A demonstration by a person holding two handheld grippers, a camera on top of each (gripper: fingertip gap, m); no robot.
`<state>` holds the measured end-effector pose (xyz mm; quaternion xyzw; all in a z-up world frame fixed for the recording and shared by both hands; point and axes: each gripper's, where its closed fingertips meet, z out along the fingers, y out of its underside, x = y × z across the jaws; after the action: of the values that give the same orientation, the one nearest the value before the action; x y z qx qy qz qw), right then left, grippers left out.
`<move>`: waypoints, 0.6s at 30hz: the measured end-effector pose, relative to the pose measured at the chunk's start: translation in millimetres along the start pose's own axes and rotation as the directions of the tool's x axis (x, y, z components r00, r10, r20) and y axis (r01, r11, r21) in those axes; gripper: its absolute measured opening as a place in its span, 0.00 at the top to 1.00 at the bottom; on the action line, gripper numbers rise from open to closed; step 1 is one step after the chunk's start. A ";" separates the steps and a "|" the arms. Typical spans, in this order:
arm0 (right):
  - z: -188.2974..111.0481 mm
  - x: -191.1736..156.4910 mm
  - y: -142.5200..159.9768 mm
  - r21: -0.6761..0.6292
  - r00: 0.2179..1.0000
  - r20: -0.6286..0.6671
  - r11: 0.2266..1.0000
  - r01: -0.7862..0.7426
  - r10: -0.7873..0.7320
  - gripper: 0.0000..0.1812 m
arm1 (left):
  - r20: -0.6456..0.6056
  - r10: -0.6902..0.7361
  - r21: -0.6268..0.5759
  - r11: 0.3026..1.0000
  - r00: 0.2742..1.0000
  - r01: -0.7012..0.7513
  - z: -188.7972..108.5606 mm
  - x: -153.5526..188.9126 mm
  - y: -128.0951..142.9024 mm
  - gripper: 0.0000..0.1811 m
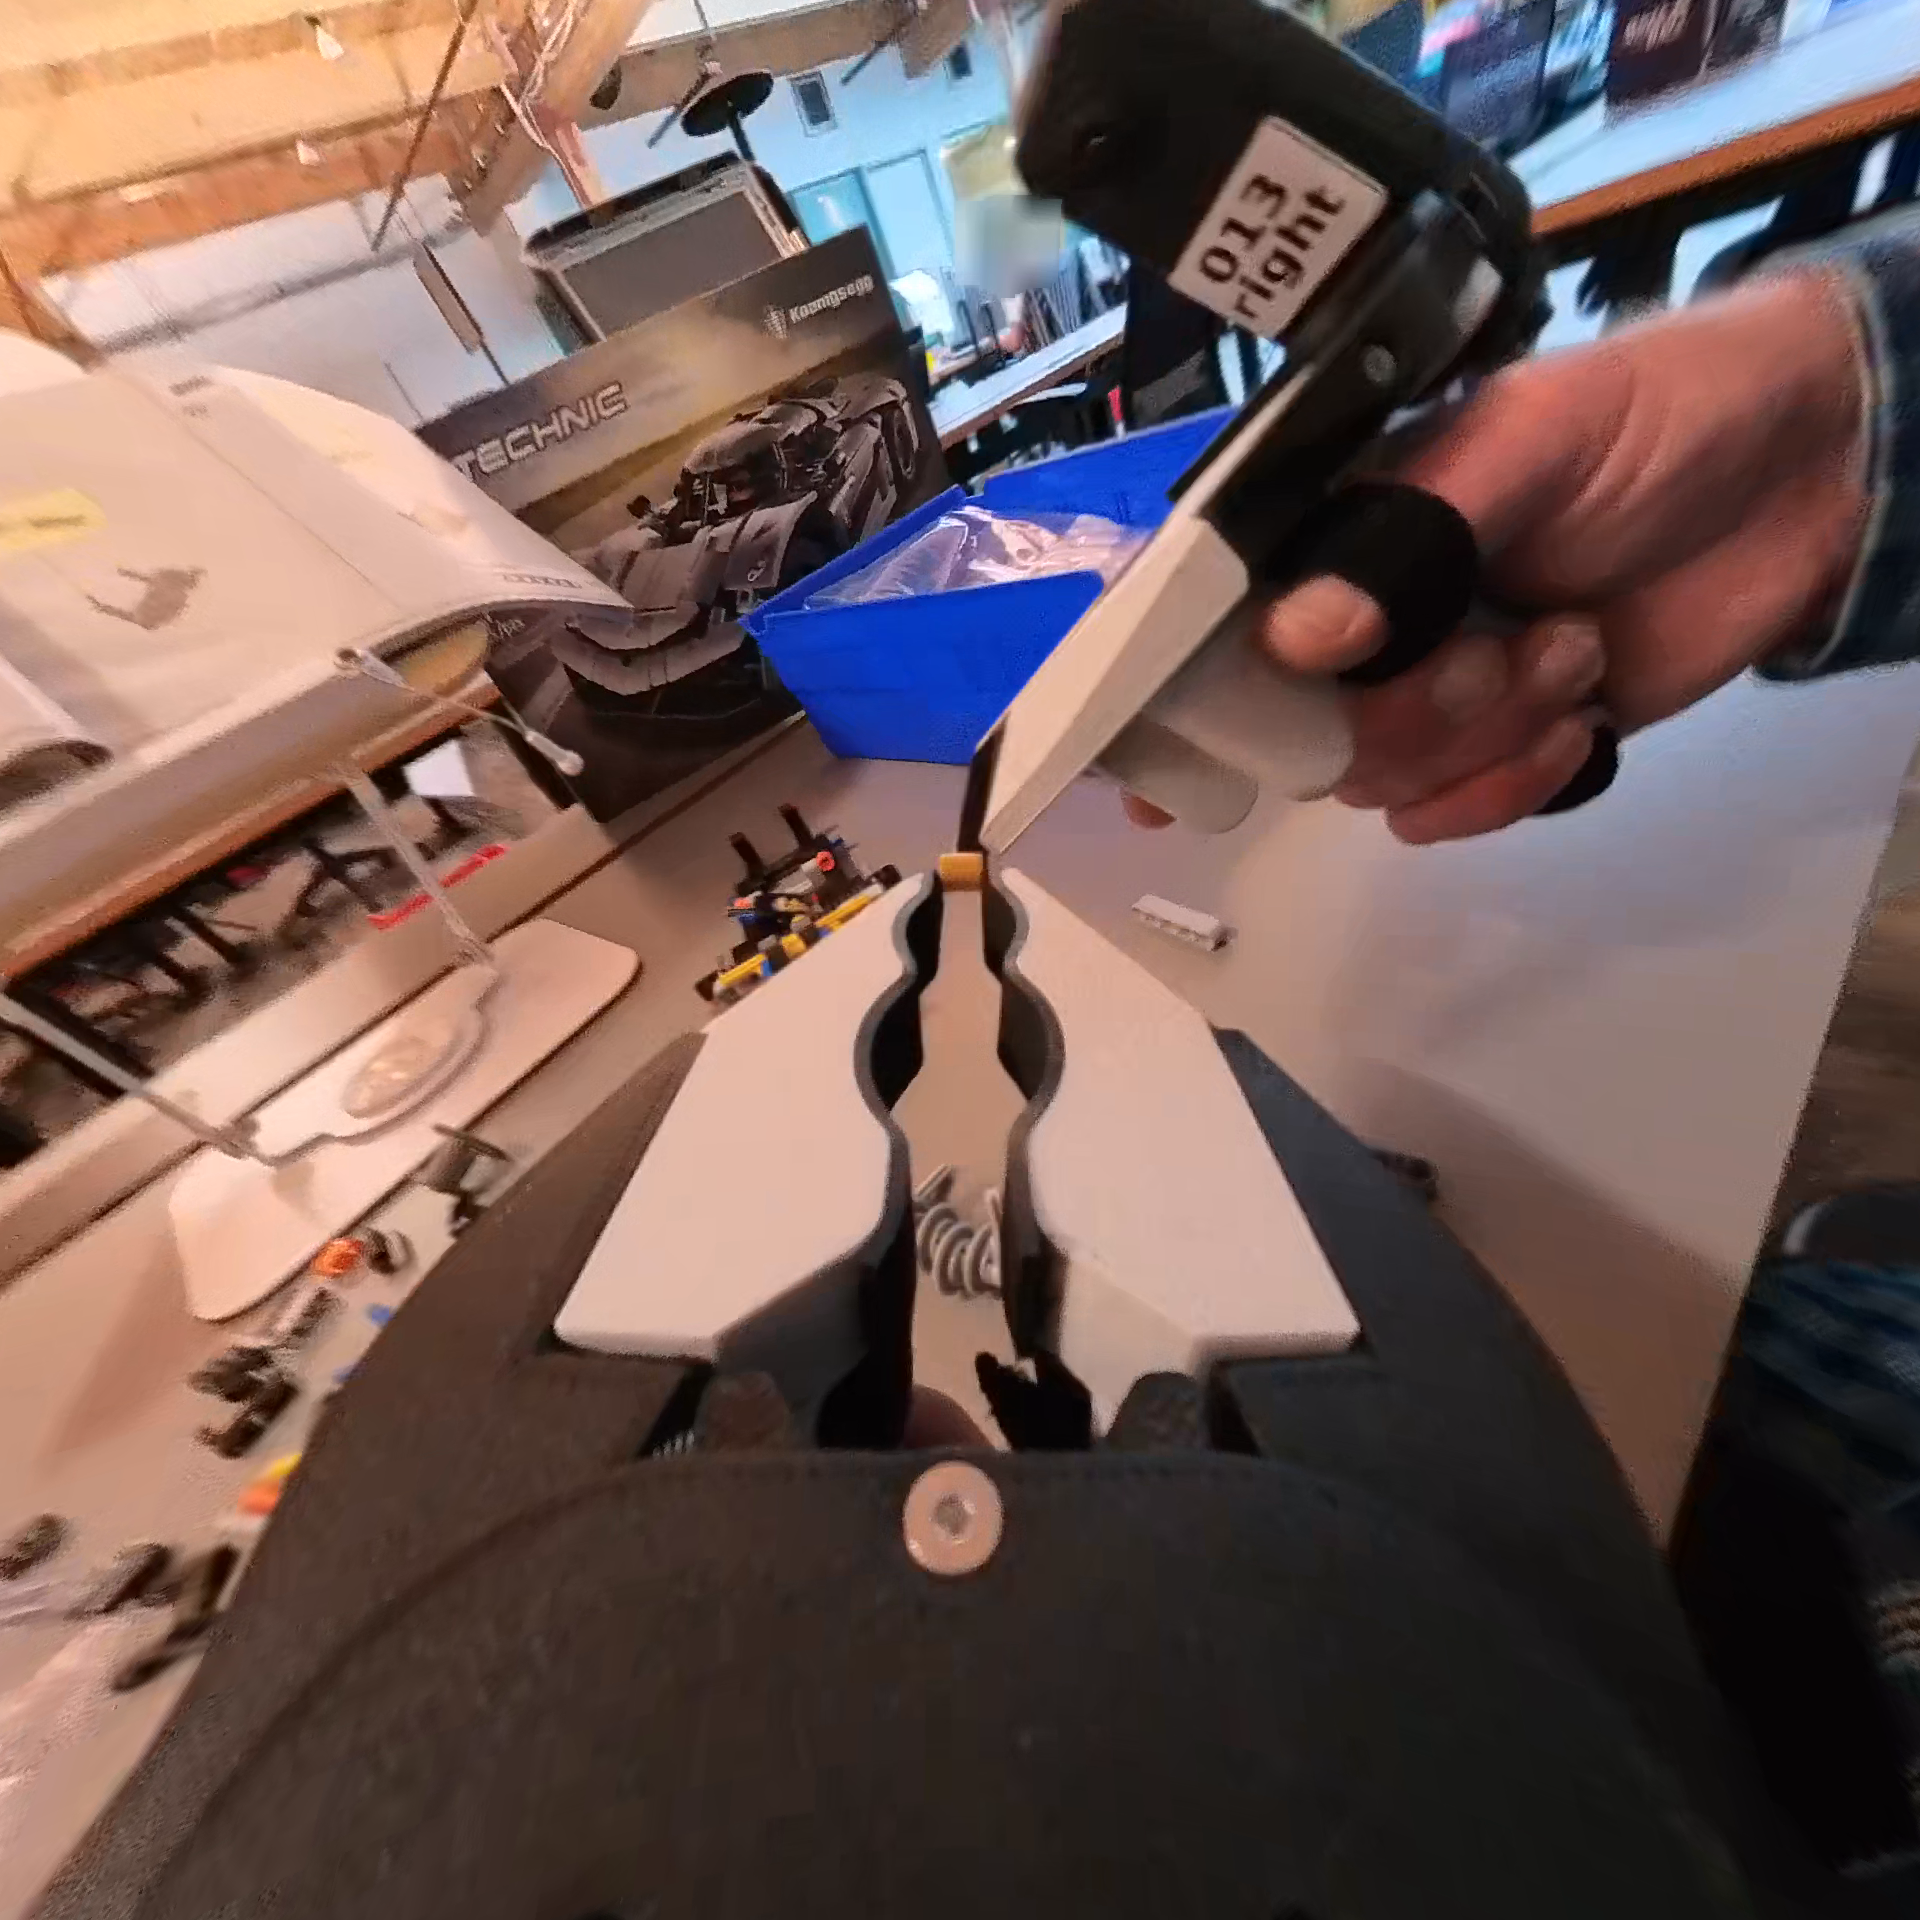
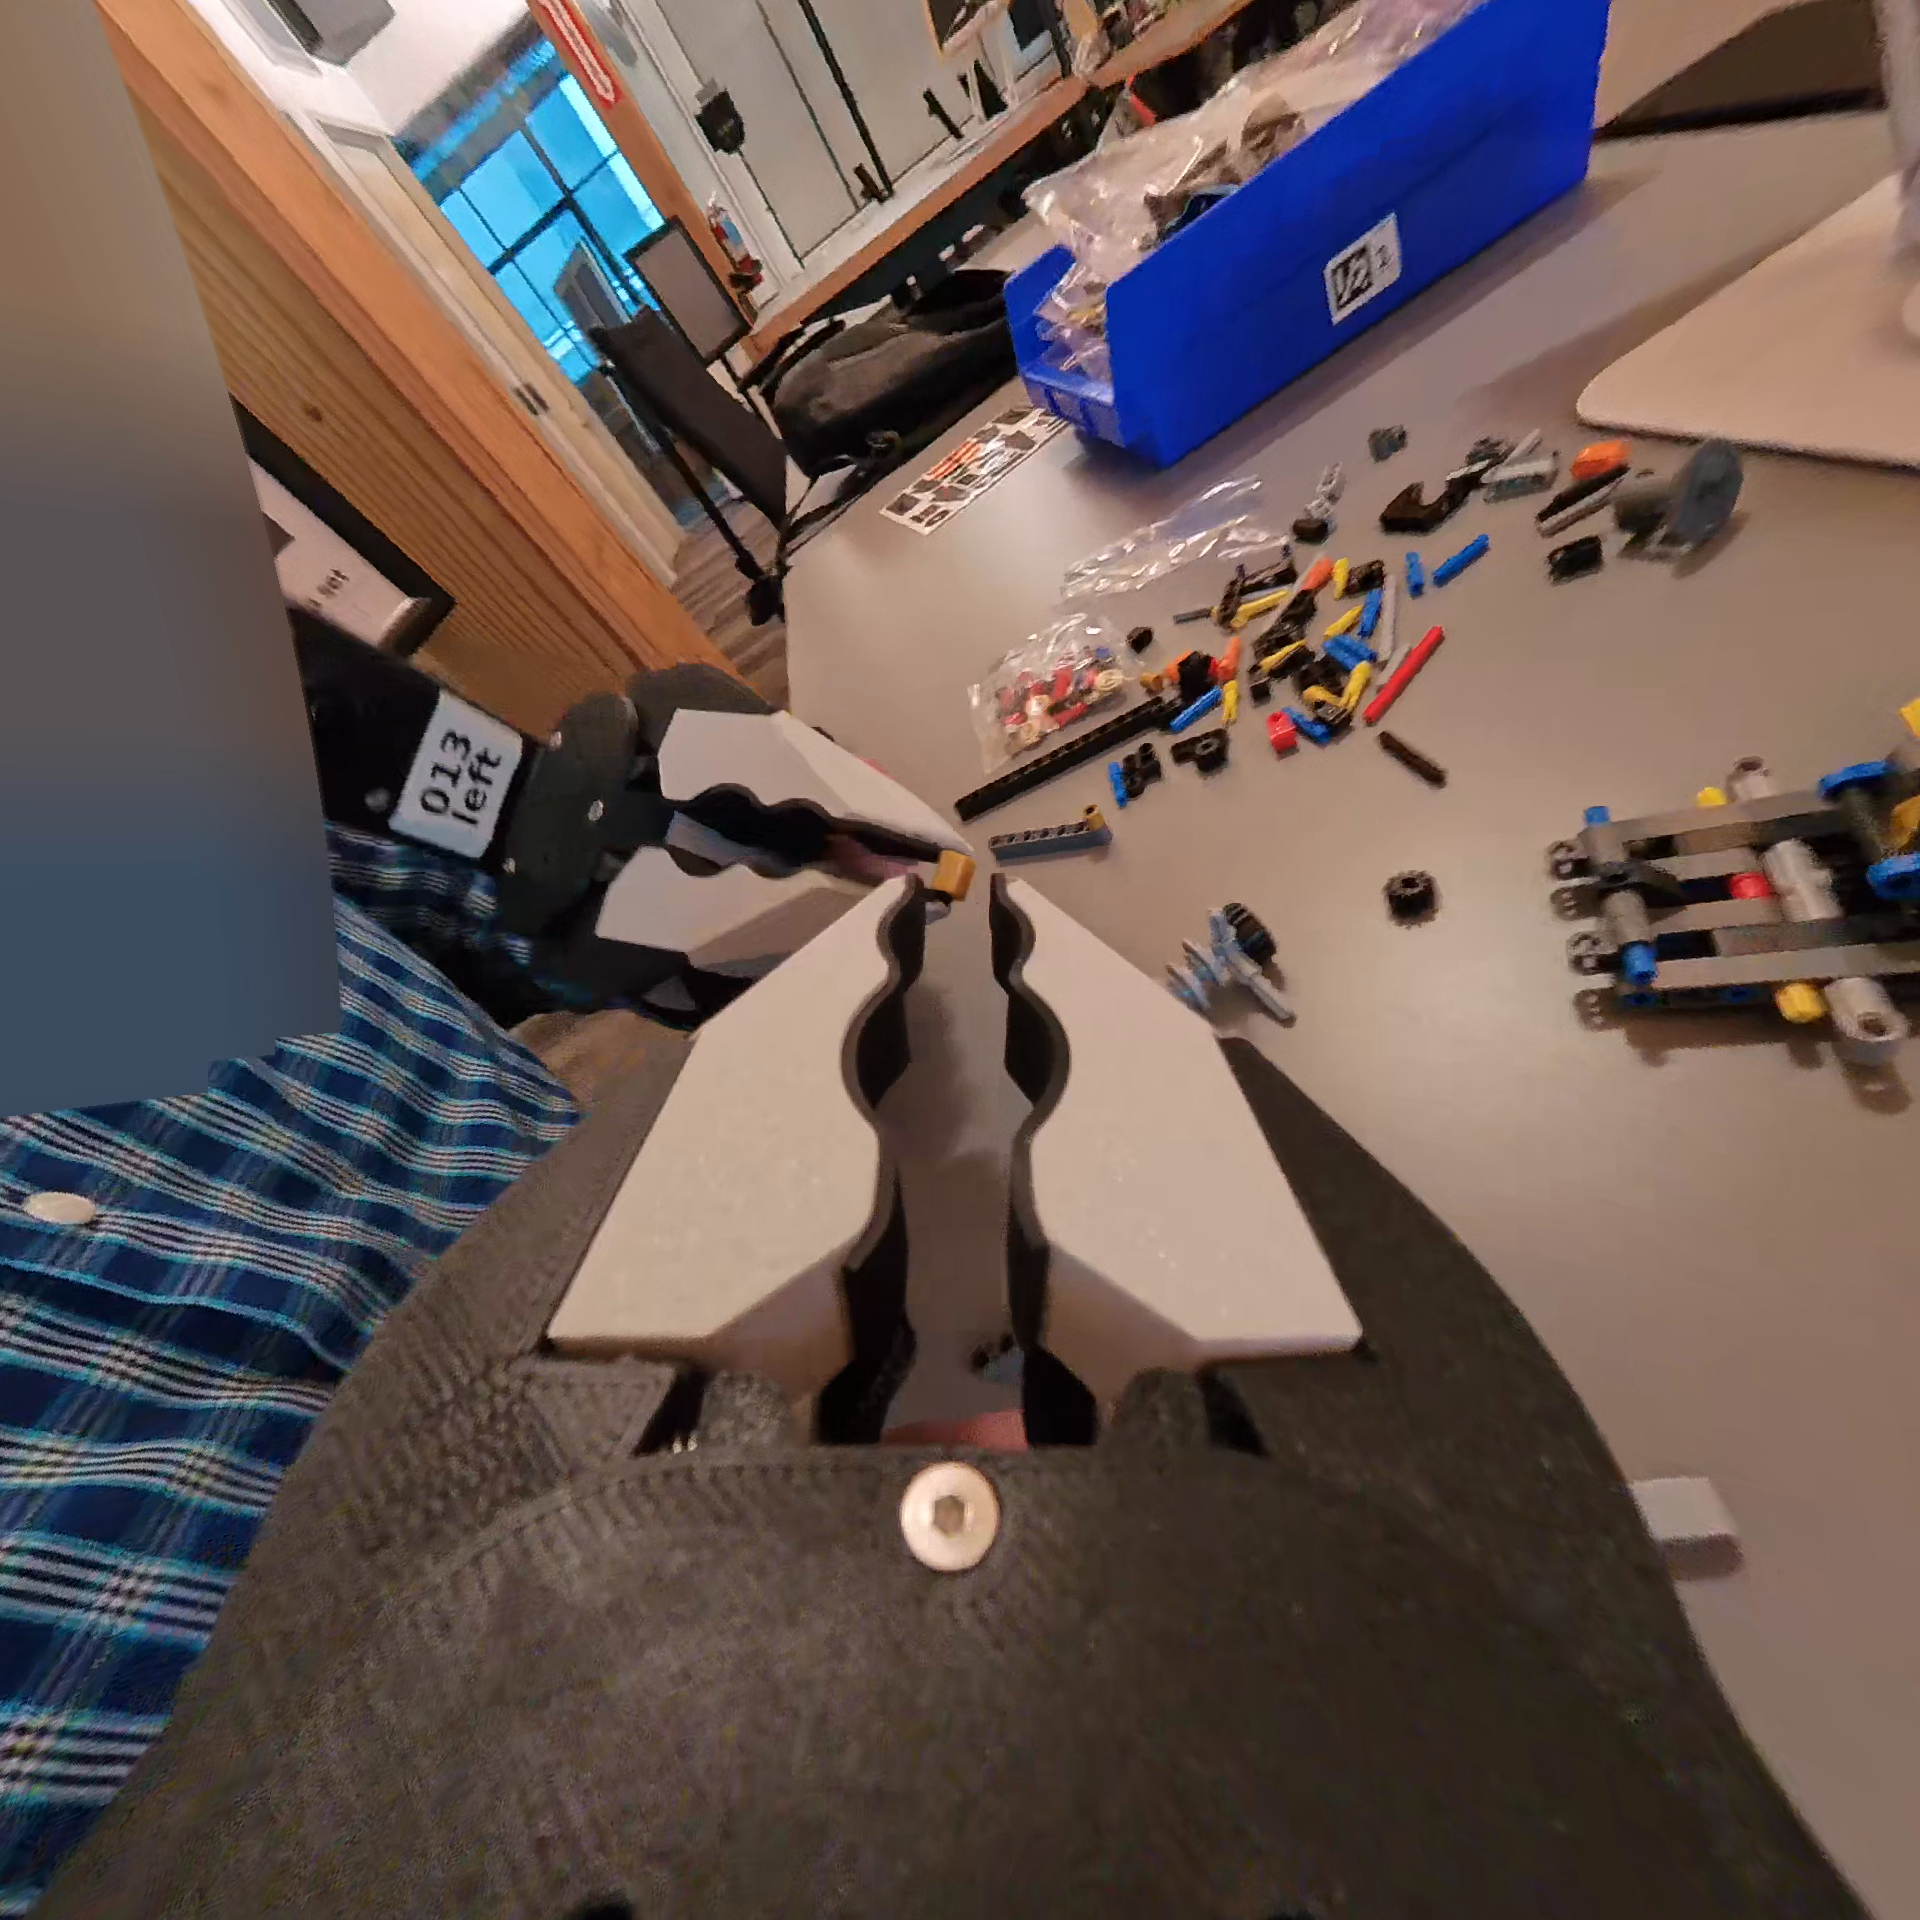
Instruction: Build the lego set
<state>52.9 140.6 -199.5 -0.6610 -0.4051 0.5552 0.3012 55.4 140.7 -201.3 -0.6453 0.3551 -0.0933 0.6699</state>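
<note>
My left gripper (image 1: 961,883) is clamped on a small tan lego piece (image 1: 958,871) at its fingertips, held up above the grey table (image 2: 1351,1195). My right gripper (image 2: 951,909) stands narrowly parted, tips just beside the piece. To hand over cleanly, I should centre the piece between the right tips and close squarely before the left releases.

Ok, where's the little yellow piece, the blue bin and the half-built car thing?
little yellow piece (image 1: 958,871), left wrist view, its front face.
blue bin (image 2: 1247,312), right wrist view, its long side wall.
half-built car thing (image 2: 1725,925), right wrist view, a grey beam.
</note>
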 end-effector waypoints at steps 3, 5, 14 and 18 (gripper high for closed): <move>-7.1 4.7 -5.0 -0.002 0.982 -0.102 0.987 0.161 -0.160 0.95 | -0.057 -0.168 0.019 0.985 0.984 0.169 -0.8 -3.5 -2.6 0.98; -5.8 -2.6 -4.1 -0.019 0.981 -0.084 0.985 0.172 -0.173 0.94 | -0.101 -0.279 0.026 0.959 0.955 0.283 -0.9 -5.6 -4.0 0.98; -9.6 -4.0 -2.8 -0.299 0.533 -0.265 0.594 0.746 -0.803 0.94 | -0.360 -0.731 -0.116 0.651 0.580 0.750 -1.3 -1.3 -7.0 0.97; -5.7 -5.5 -1.6 -0.406 0.301 -0.254 0.384 0.829 -0.919 0.94 | -0.388 -0.798 -0.207 0.562 0.460 0.801 -0.6 7.9 -6.4 0.98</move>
<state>57.8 136.9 -194.3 -0.4635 -0.6720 0.0901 0.5705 62.9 134.7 -198.1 -0.6949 0.1525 -0.5397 0.4501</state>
